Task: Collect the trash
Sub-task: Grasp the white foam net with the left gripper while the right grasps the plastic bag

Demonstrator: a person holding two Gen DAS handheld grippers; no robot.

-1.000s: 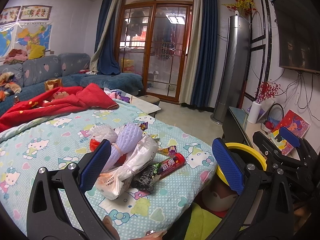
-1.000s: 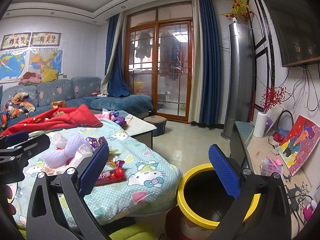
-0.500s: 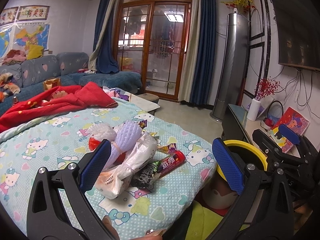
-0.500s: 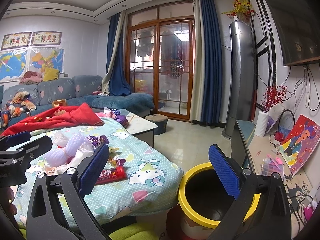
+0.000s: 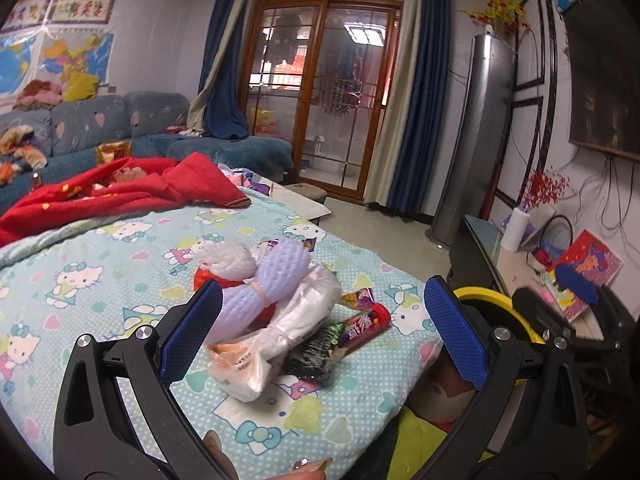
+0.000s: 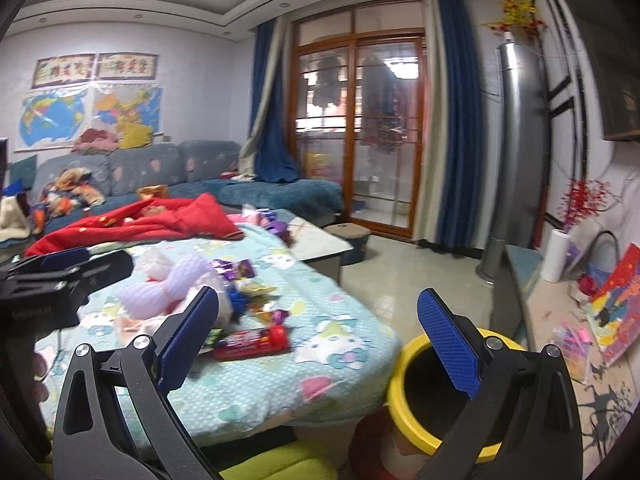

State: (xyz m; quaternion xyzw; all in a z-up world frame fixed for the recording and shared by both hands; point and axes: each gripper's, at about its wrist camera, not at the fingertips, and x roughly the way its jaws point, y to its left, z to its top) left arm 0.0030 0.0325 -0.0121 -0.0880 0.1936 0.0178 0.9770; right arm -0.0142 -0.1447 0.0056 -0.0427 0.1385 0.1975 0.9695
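Observation:
A heap of trash lies on the patterned quilt [image 5: 100, 280]: a knotted clear plastic bag [image 5: 280, 332], purple foam netting [image 5: 264, 280], white foam netting [image 5: 228, 256], a red candy tube [image 5: 366, 326] and a dark wrapper [image 5: 316, 348]. My left gripper [image 5: 320, 336] is open just short of the heap, nothing between its pads. My right gripper [image 6: 316, 340] is open as well and holds nothing; the red candy tube [image 6: 254, 340] lies near its left pad. The yellow-rimmed bin [image 6: 440, 396] stands below the quilt's right edge, under the right pad.
A red blanket [image 5: 120, 192] covers the far part of the quilt. A blue sofa [image 6: 160, 176] runs along the back wall. A low cabinet [image 6: 560, 320] with a paper roll and toys lines the right wall. Tiled floor [image 6: 420, 272] stretches towards the glass doors.
The right gripper has swung left and closer to the quilt, so the candy tube and wrappers look larger. The left gripper's view has barely shifted. Both remain open.

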